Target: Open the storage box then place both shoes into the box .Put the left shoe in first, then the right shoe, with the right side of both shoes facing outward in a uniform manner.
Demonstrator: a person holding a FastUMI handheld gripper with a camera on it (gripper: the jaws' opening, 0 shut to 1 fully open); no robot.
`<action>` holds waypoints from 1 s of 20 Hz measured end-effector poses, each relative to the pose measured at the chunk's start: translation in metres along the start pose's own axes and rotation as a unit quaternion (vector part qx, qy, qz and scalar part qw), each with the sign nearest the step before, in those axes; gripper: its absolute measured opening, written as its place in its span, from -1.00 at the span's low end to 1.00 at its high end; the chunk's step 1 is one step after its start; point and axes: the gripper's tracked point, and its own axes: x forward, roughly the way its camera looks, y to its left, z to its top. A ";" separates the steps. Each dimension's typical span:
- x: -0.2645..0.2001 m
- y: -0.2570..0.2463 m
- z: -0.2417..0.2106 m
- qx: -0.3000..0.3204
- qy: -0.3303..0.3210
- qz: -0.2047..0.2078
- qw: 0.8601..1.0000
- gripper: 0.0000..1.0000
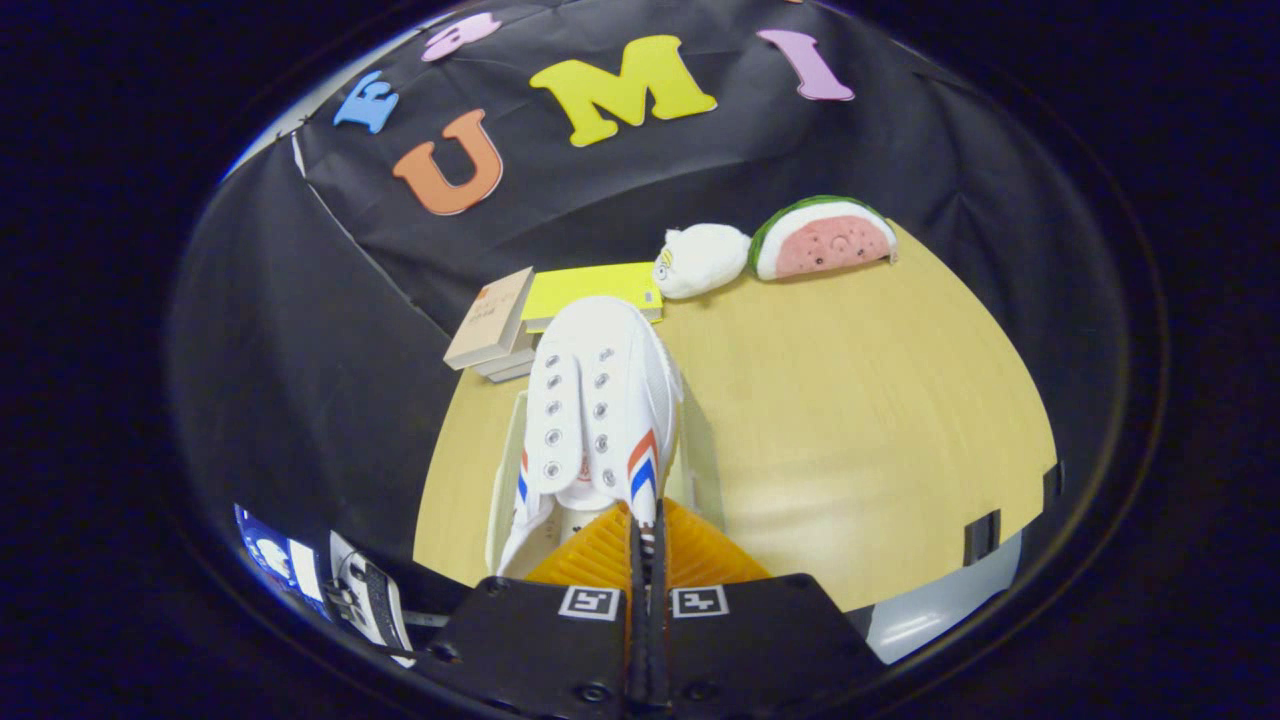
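Gripping the white sneaker (600, 400) by its heel edge, the jaws (646, 535) are pinched closed and carry it toe-forward above the open storage box (505, 480) on the tabletop (850, 400). Lowering it level, with its right side outward, should seat it cleanly.
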 end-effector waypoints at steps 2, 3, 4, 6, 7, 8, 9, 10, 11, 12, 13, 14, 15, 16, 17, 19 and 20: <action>0.017 0.007 -0.005 -0.012 0.005 -0.016 1.000 -0.89; 0.027 0.003 -0.016 -0.013 0.010 -0.022 1.000 -0.89; 0.033 0.004 -0.020 -0.009 0.014 -0.027 0.999 -0.89; 0.046 -0.001 -0.026 -0.007 0.021 -0.040 0.999 -0.89; 0.053 -0.005 -0.028 -0.004 0.023 -0.048 0.999 -0.89; 0.058 -0.009 -0.031 -0.004 0.028 -0.056 0.998 -0.89; 0.061 -0.012 -0.034 -0.003 0.031 -0.065 0.997 -0.89; 0.064 -0.014 -0.037 -0.004 0.035 -0.074 0.997 -0.89; 0.068 -0.014 -0.040 -0.004 0.037 -0.081 0.996 -0.89; 0.071 -0.015 -0.043 -0.006 0.041 -0.088 0.995 -0.89; 0.074 -0.016 -0.045 -0.011 0.043 -0.096 0.994 -0.89; 0.075 -0.019 -0.046 -0.012 0.042 -0.107 0.993 -0.89; 0.077 -0.022 -0.049 -0.014 0.043 -0.122 0.992 -0.89; 0.079 -0.025 -0.052 -0.013 0.046 -0.137 0.989 -0.89; 0.082 -0.027 -0.056 -0.012 0.053 -0.145 0.988 -0.89; 0.082 -0.013 -0.062 -0.020 0.061 -0.124 0.990 -0.55; 0.080 -0.012 -0.058 -0.031 0.053 -0.126 0.990 -0.32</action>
